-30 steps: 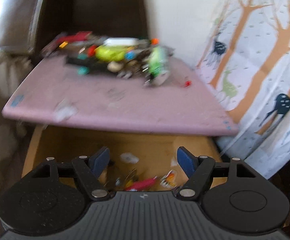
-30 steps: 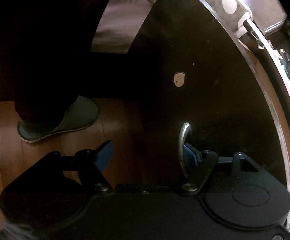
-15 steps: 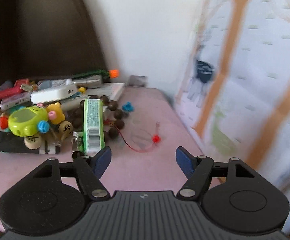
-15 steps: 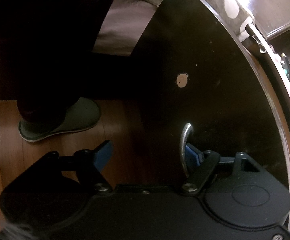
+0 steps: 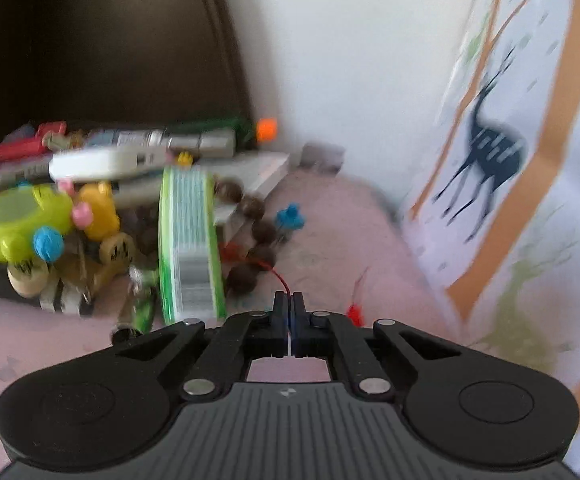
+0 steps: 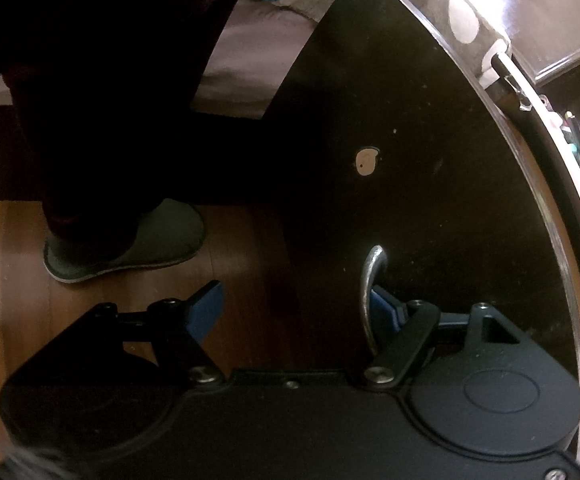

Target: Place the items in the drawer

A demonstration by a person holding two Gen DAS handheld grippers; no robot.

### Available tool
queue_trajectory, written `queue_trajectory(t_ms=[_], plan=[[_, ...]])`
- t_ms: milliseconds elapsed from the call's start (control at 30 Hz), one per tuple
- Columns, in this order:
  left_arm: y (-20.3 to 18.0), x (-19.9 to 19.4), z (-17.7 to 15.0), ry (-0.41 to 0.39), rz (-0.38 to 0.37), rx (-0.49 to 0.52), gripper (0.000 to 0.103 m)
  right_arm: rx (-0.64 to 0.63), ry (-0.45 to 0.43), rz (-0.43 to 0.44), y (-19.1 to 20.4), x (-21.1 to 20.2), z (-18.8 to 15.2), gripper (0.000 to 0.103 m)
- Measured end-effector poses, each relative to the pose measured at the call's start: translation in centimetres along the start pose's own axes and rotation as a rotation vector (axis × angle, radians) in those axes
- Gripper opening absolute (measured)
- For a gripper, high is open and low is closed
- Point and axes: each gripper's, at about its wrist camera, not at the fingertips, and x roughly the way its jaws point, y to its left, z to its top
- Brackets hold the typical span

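Progress: early, judged | left gripper [image 5: 289,312]: jaws closed on red string [image 5: 280,278] of bead bracelet [image 5: 256,240] | right gripper [image 6: 296,306]: open, one finger behind drawer handle [image 6: 370,292] | item pile [image 5: 102,208]: desk's far-left part; you have most left to load.

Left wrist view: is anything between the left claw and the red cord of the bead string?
Nothing visible. The left claw is shut right on the red cord, which runs to the brown beads. The green pack lies to their left, not across the cord.
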Motion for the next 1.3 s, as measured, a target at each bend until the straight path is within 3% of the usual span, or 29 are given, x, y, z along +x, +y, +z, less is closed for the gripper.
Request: queue_trajectory(t_ms=[200,333,667,867,1133,1300], plan=[[1.1,-5.9,3.3,-0.111,-0.117,-0.074,0.000,0.003,0.003,0.001,0.0,0.0,0.0,0.078],[1.0,-9.7,4.4,-0.129,-0.110,-0.009,0.000,0.003,0.005,0.000,0.0,0.0,0.0,0.078],[1.4,-16.4,2.5,-0.036,0.006,0.148,0.000,0.002,0.011,-0.004,0.0,0.1,0.1,0.078],[2.0,-18.8,1.2,0.009,0.056,0.180,0.000,0.014,0.031,-0.014,0.1,0.3,0.5,0.079],[3.8,-19.9,-0.8,0.073,0.101,0.180,0.000,0.017,0.051,-0.014,0.1,0.4,0.6,0.078],[5.6,-18.6,-3.6,0.158,0.128,0.169,0.000,0.016,0.053,-0.014,0.1,0.4,0.6,0.077]])
